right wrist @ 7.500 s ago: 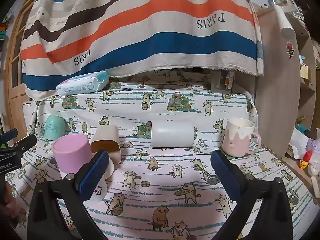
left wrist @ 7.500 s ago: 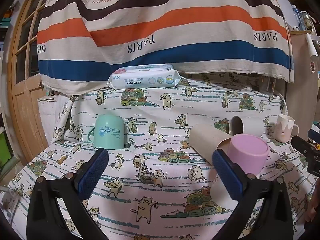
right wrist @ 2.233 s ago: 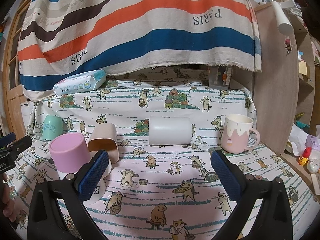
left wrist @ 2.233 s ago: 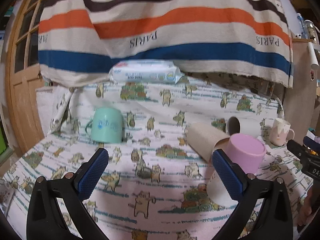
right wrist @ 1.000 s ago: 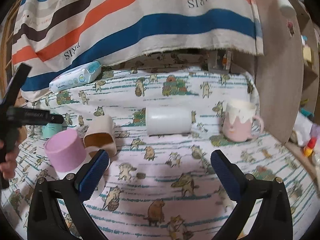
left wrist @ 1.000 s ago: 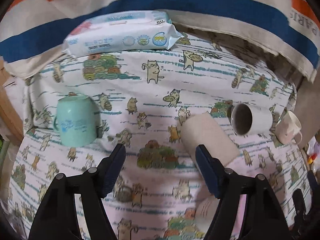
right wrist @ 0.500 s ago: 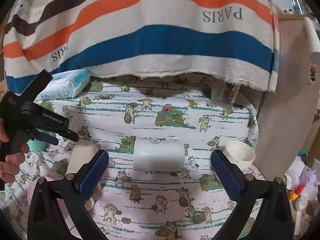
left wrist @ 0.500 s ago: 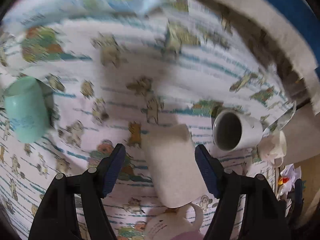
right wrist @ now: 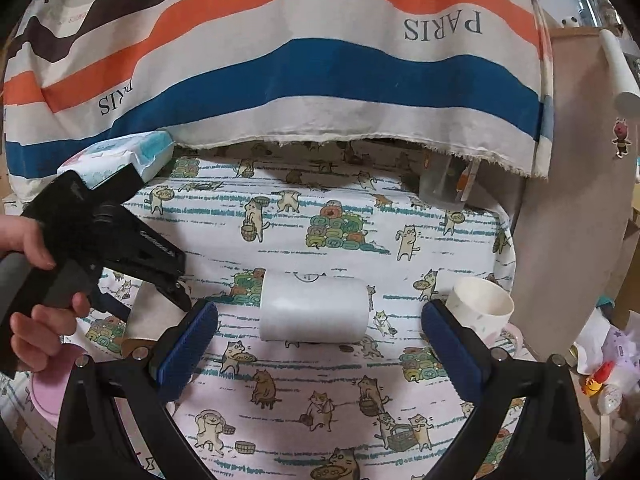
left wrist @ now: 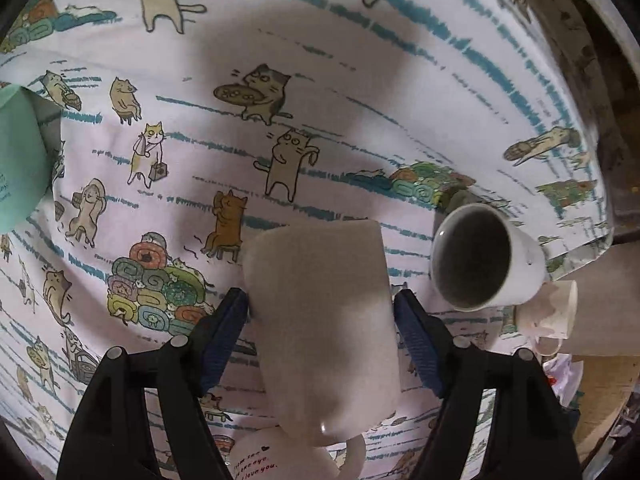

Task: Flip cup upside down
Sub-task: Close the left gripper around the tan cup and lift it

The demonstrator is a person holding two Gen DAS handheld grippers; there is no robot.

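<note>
Beige plastic, smooth and tapering: the beige cup (left wrist: 320, 312) lies on its side on the cat-print cloth (left wrist: 328, 80), bracketed by the left gripper (left wrist: 322, 312). Both pads flank it, the left pad touching; I cannot tell if they grip. A squeeze on that taper could squirt it out. Just right, the white mug (left wrist: 480, 258) lies tipped, its dark inside seemingly empty. The right gripper (right wrist: 320, 330) hangs wide apart, holding nothing.

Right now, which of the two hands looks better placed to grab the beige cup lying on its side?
The left gripper: its fingers already straddle the beige cup. The right gripper sits open, facing the white cup instead.
</note>
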